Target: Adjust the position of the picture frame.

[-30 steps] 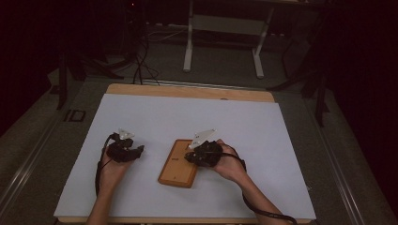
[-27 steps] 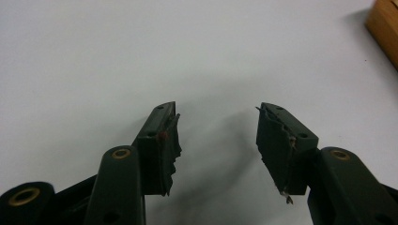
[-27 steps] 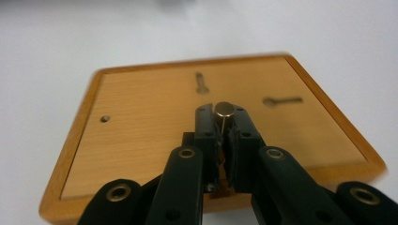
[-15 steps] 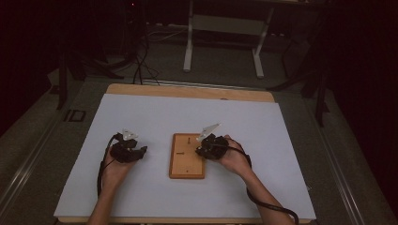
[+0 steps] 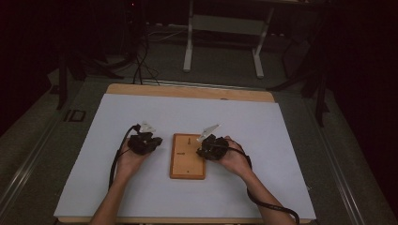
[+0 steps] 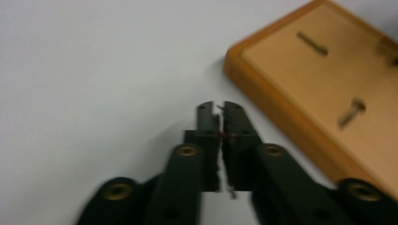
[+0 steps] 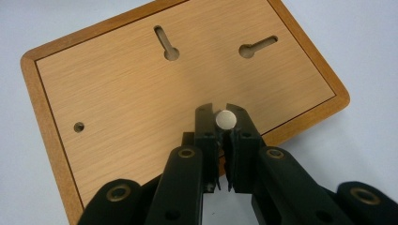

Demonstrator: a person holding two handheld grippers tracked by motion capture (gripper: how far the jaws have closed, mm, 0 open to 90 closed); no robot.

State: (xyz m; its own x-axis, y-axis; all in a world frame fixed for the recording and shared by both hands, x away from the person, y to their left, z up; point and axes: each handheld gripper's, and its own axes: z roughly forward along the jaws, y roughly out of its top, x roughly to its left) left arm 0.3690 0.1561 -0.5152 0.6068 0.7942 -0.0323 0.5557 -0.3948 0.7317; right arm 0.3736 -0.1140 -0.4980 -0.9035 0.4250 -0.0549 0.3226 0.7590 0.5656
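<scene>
One wooden board (image 5: 187, 156) on white table sheet (image 5: 141, 197) — left hand-held gripper (image 6: 219, 108) together, right hand-held gripper (image 7: 224, 112) clamping a disc (image 7: 225, 119) — dark room.

Dim lab or workshop, white-covered table (image 5: 141, 112), metal stand legs (image 5: 188, 47), floor cables (image 5: 138, 61) behind

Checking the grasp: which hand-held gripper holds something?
The right hand-held gripper: a small round silver disc sits between its jaws; the left hand-held gripper is shut on nothing.
</scene>
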